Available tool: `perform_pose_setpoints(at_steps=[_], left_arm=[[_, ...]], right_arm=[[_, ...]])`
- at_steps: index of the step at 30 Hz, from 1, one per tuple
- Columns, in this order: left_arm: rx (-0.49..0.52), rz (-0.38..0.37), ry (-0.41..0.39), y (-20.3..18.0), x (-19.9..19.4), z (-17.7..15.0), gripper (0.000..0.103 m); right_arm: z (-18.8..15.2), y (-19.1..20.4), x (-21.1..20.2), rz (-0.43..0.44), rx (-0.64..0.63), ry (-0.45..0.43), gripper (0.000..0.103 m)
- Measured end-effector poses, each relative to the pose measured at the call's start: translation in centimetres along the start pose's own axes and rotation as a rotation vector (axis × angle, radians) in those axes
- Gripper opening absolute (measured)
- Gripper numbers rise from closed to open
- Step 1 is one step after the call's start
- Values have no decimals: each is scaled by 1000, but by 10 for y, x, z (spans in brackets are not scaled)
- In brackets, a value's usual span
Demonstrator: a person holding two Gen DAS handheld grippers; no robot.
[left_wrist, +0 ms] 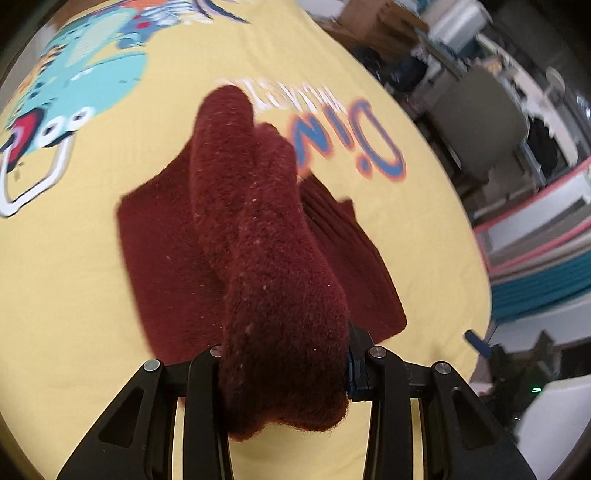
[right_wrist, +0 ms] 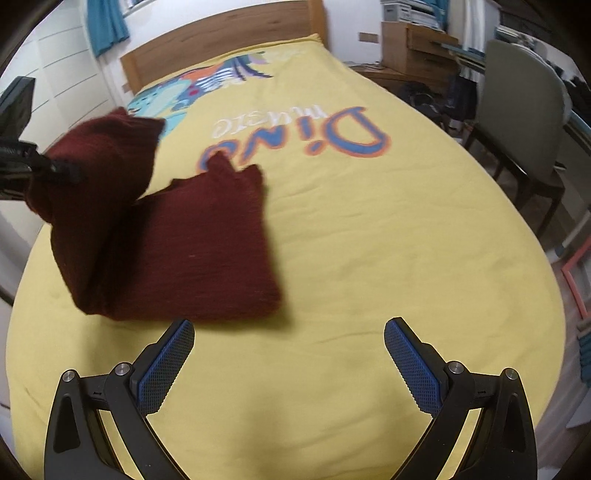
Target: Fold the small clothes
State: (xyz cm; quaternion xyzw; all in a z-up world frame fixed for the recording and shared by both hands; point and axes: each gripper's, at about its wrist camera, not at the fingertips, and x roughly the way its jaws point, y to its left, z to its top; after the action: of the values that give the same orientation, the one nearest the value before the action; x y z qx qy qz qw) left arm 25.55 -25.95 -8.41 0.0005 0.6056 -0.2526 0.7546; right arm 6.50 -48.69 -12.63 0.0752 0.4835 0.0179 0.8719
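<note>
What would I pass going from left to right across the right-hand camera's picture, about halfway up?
Other gripper holding a lifted flap → dark red knitted garment → bare yellow bedspread → grey chair beside the bed.

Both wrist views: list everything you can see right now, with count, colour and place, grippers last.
Dark red knitted garment: one, maroon, on the bed's left part, one end lifted.
Yellow dinosaur-print bedspread: one, yellow, covering the bed.
Wooden headboard: one, light brown, far end.
Grey-green chair: one, right of the bed.
Wooden drawer unit: one, far right.
Left gripper: shut on the garment's end.
Right gripper: open, over bare bedspread.
</note>
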Motion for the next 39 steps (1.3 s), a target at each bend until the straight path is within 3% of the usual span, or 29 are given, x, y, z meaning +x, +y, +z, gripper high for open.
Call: perform_pose_setpoints(at_steps=[4,6,8,12,16,18,23,24,26,30,39], left_arm=[[55,110,73,-23,52,-12,31],[81,178,86,-29,70,-18,33],[71,199,78,-33,78,-20,38],[19,166,99,-32,78,-19,59],[32,171,89,-38,68,-14,66],[33,159,70,-39,56,-11,88],[34,76,16,-36,15,-5,97],[35,56,6,-32,1,-7,102],[31,48,-26,-23,-15,-8,102],[6,134,-81,12,-39,-21,102],[-100,180,-71,91,-50,-59,102]], right_arm=[[-10,-23,-2,-13,36,20,103],[-17,-30,-2,-23,41,33,103],[-23,-35,1,-31,40,52,103],[-32,-42,10,-39,51,89,103],[-36,-45,16,-23,76,107,103],[-36,-45,16,-21,84,108,103],[-29,-41,12,3,85,109,103],[-25,-39,10,14,77,114,103],[-17,-31,7,15,42,111,103],[11,-13,3,30,-11,126,103],[104,64,4,49,-140,168,103]])
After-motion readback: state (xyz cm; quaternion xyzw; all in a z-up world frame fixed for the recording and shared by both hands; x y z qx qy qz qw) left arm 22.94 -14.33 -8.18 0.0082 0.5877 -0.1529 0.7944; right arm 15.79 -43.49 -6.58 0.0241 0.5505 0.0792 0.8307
